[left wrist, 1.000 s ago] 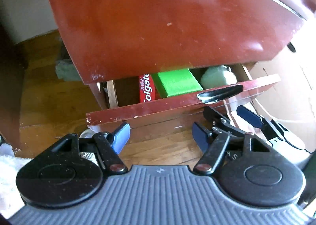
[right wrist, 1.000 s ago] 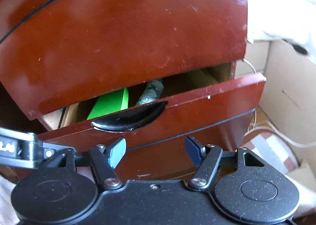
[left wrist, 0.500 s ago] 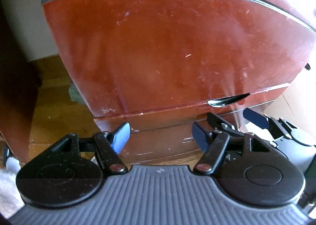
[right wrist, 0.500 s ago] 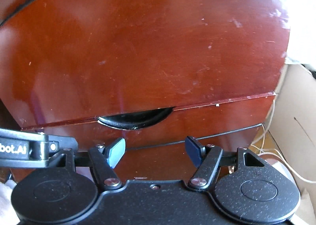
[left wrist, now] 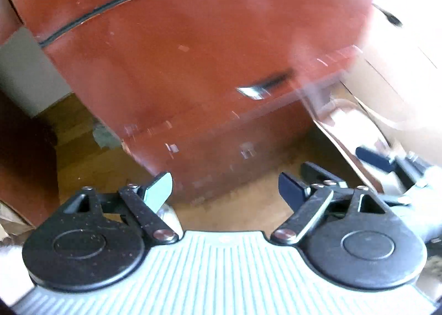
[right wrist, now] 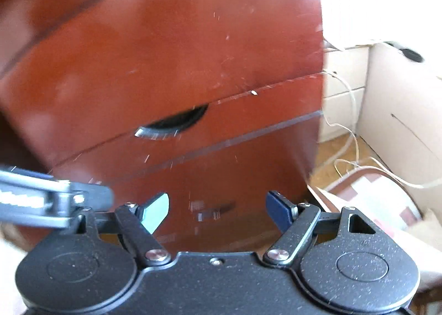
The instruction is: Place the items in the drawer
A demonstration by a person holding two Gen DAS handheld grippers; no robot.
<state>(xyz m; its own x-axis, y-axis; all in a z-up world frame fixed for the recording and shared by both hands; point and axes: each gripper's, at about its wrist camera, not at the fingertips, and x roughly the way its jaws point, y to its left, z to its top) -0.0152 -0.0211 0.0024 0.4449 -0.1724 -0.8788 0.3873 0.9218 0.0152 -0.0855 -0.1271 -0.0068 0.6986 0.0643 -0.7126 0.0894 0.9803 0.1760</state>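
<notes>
The red-brown wooden cabinet [left wrist: 193, 52] fills both views. Its drawer [right wrist: 248, 119] is pushed in flush with the cabinet front, and its black recessed handle [right wrist: 172, 123] also shows in the left wrist view [left wrist: 262, 87]. The items inside are hidden. My left gripper [left wrist: 225, 188] is open and empty, a short way back from the cabinet's lower front. My right gripper [right wrist: 216, 208] is open and empty, below the handle and apart from it. The right gripper also shows at the right edge of the left wrist view [left wrist: 386, 166]. Both views are motion-blurred.
Cardboard boxes [right wrist: 400, 110] stand to the right of the cabinet, with thin white cables [right wrist: 350, 132] on the wooden floor [left wrist: 83, 155]. A patterned cloth [right wrist: 373, 199] lies at lower right. Dark furniture [left wrist: 16, 149] stands at the left.
The drawer, open a second ago with a Colgate box, a green box and a bottle inside, is now shut. Both grippers have since drawn back from the cabinet front.
</notes>
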